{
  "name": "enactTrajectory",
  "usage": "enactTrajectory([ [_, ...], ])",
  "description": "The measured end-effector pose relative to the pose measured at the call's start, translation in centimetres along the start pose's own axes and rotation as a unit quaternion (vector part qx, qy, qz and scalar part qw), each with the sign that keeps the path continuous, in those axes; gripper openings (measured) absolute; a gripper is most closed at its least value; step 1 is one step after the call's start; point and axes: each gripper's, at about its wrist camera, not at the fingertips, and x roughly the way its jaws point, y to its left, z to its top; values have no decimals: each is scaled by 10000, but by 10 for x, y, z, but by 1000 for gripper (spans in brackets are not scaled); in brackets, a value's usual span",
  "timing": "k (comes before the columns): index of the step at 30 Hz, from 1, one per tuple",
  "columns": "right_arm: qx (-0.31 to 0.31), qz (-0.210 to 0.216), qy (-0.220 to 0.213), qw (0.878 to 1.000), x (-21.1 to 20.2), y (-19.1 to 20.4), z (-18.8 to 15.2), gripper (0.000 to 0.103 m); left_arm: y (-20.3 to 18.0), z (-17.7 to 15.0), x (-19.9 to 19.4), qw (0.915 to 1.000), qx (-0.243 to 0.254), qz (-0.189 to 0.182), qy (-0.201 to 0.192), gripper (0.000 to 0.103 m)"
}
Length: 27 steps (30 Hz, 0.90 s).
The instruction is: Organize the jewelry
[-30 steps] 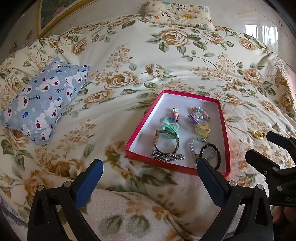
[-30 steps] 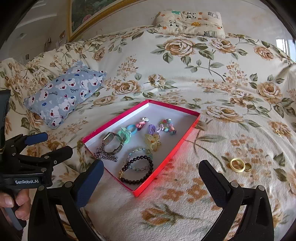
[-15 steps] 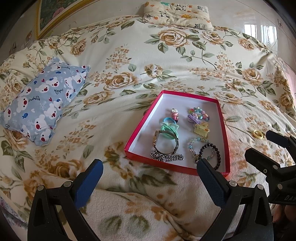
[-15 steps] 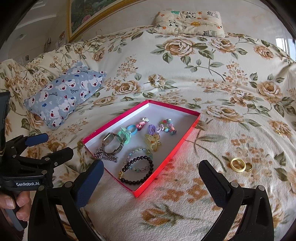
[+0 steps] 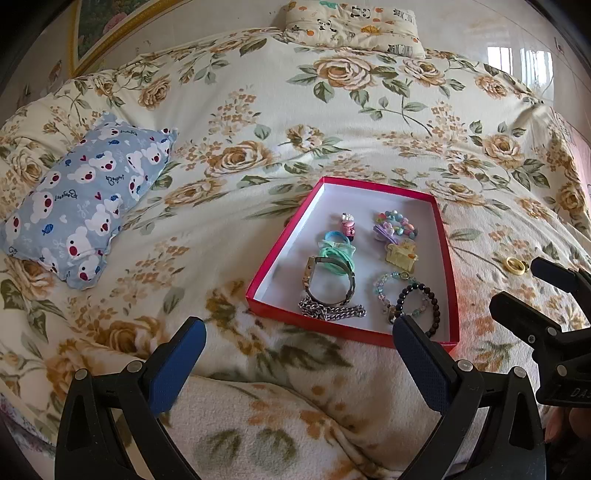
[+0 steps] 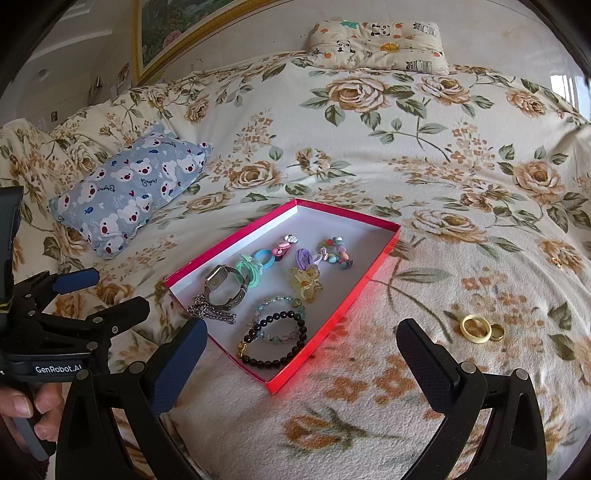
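A red box [image 5: 280,243] [image 6: 373,266] with a white floor lies on the floral blanket. It holds a watch [image 5: 328,280], a silver chain [image 5: 332,312], hair ties, a yellow clip [image 6: 304,282] and bead bracelets [image 6: 275,339]. A pale yellow ring [image 6: 475,328] and a small gold ring [image 6: 496,332] lie on the blanket right of the box; the yellow ring also shows in the left wrist view [image 5: 515,266]. My left gripper [image 5: 295,343] is open and empty, in front of the box. My right gripper [image 6: 299,345] is open and empty, over the box's near corner.
A blue bear-print pillow [image 5: 81,206] lies to the left of the box. A panda-print pillow [image 5: 351,18] lies at the far edge of the bed. A small gold earring [image 6: 556,261] lies on the blanket at the far right. A framed picture [image 6: 177,26] hangs behind.
Both grippers have stayed open and nearly still; the views shift only slightly.
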Motion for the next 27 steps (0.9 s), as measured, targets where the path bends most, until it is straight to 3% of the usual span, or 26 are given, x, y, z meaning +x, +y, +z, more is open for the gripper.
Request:
enactTrajectory([
  [27,22,20,-9,10000,1,2,0,103,0,1,2,10000,9,-36,11,102],
])
